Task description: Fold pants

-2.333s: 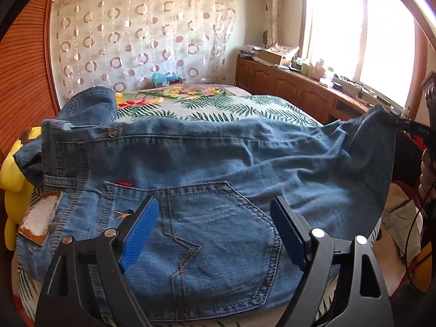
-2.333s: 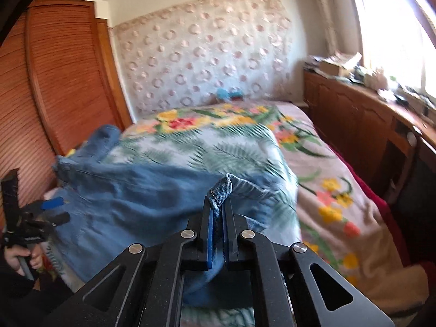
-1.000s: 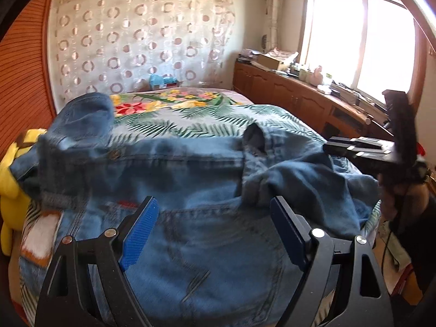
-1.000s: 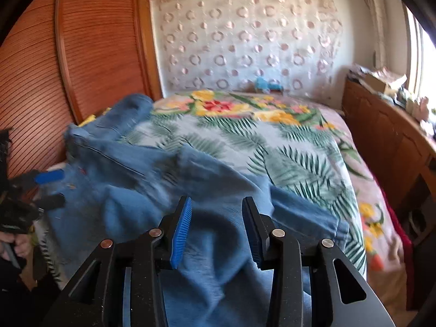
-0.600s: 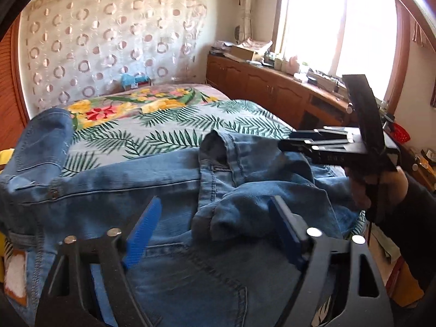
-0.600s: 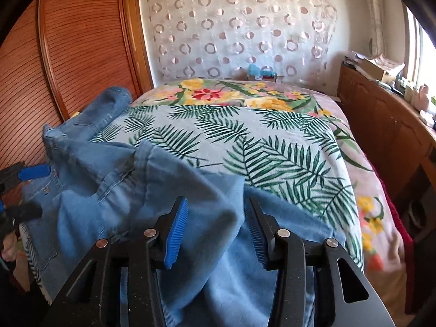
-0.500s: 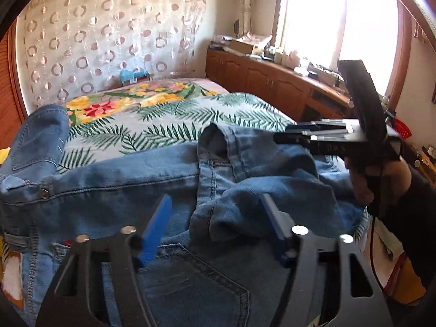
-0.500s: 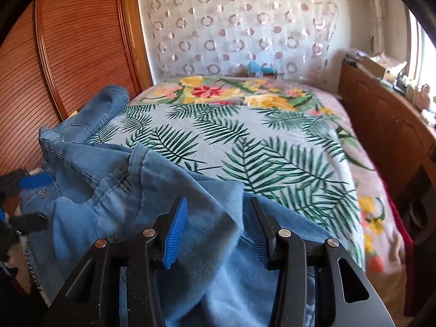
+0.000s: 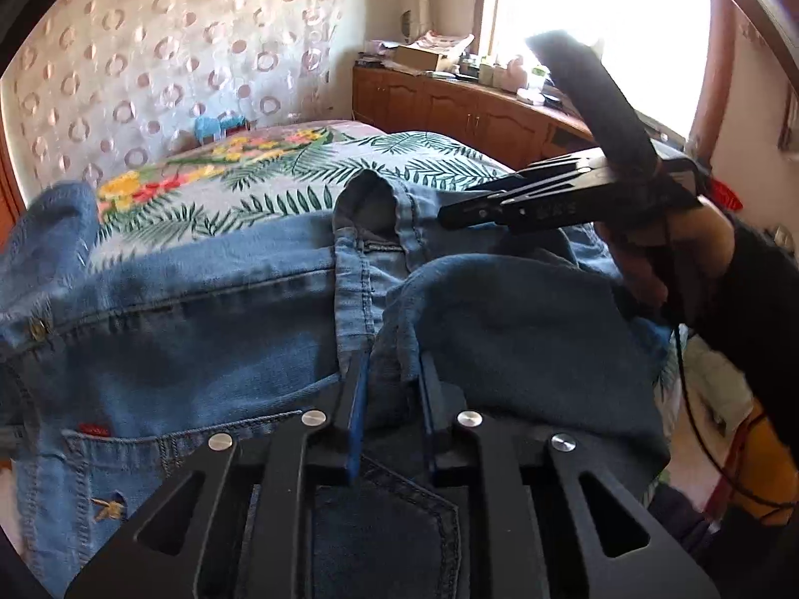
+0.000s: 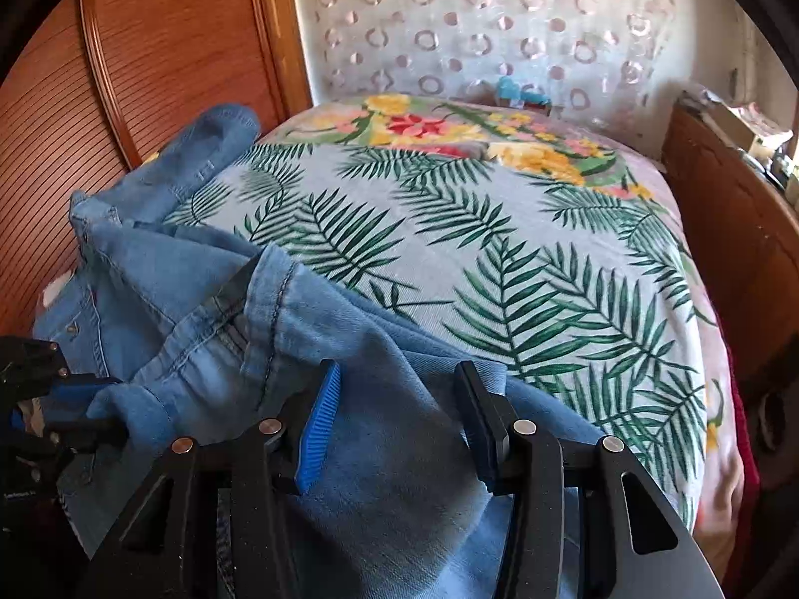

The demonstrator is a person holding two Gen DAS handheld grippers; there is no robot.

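Blue jeans (image 9: 209,329) lie across the near end of a bed, waistband and back pocket on the left. One leg (image 9: 504,319) is folded back over the seat, its hem (image 9: 367,204) standing up. My left gripper (image 9: 392,384) is shut on a bunched fold of that leg's edge. My right gripper (image 10: 397,402) is open and empty just above the folded leg (image 10: 349,329). It also shows in the left wrist view (image 9: 539,199), hovering over the denim. The left gripper also shows in the right wrist view (image 10: 65,409), pinching denim.
The bed has a palm-leaf and flower spread (image 10: 499,229). A wooden slatted wardrobe (image 10: 165,50) stands on the left. A wooden cabinet (image 9: 449,105) with clutter runs under the window on the right. A small blue toy (image 10: 519,90) sits at the bed's head.
My right gripper let go of the leg hem after carrying it over the seat, and has opened. My left gripper moved forward and closed on the folded leg's edge.
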